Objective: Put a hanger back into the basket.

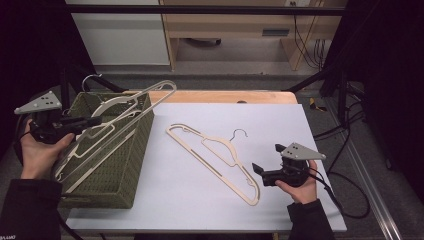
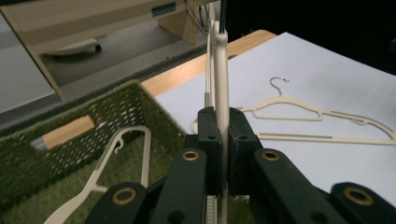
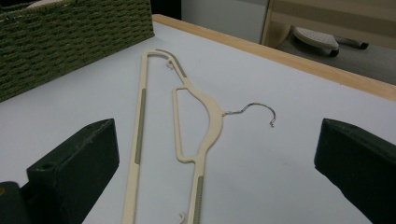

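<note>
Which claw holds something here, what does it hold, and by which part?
The left claw is shut on a cream hanger over the green basket, gripping one thin bar. The right claw is open.

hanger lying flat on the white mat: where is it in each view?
High view: hanger on the mat, centre, between basket and right gripper.
Left gripper view: right of middle, beyond the clamped hanger.
Right gripper view: centre, between the open jaws.
Shared landmark: green woven basket.

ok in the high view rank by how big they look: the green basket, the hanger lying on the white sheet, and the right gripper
1. Green basket
2. Hanger on the white sheet
3. Right gripper, clearly the smallest
</note>
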A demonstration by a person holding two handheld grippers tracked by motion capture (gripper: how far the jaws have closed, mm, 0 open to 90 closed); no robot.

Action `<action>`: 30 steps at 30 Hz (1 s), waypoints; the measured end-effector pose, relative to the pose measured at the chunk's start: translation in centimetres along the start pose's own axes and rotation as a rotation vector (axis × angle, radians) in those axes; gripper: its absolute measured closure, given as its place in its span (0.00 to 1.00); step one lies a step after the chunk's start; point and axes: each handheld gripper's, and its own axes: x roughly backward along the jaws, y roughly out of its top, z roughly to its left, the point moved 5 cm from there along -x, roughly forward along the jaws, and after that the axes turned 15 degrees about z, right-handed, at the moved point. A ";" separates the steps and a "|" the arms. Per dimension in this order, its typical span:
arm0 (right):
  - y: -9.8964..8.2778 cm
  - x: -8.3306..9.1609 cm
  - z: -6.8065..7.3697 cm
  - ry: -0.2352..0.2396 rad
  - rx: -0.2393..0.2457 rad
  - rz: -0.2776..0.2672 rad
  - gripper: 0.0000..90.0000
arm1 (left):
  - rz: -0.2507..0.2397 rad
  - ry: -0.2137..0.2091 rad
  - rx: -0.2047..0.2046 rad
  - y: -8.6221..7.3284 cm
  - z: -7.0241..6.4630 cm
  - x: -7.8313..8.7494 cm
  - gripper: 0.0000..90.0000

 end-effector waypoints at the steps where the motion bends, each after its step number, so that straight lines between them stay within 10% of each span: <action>1: 0.0 0.0 0.0 0.003 0.002 0.000 0.00 | 0.012 0.010 0.013 -0.7 0.9 -0.1 0.95; 30: -0.1 0.1 0.0 -0.001 -0.006 0.000 0.01 | 0.032 0.063 0.173 -6.4 6.6 -0.4 0.95</action>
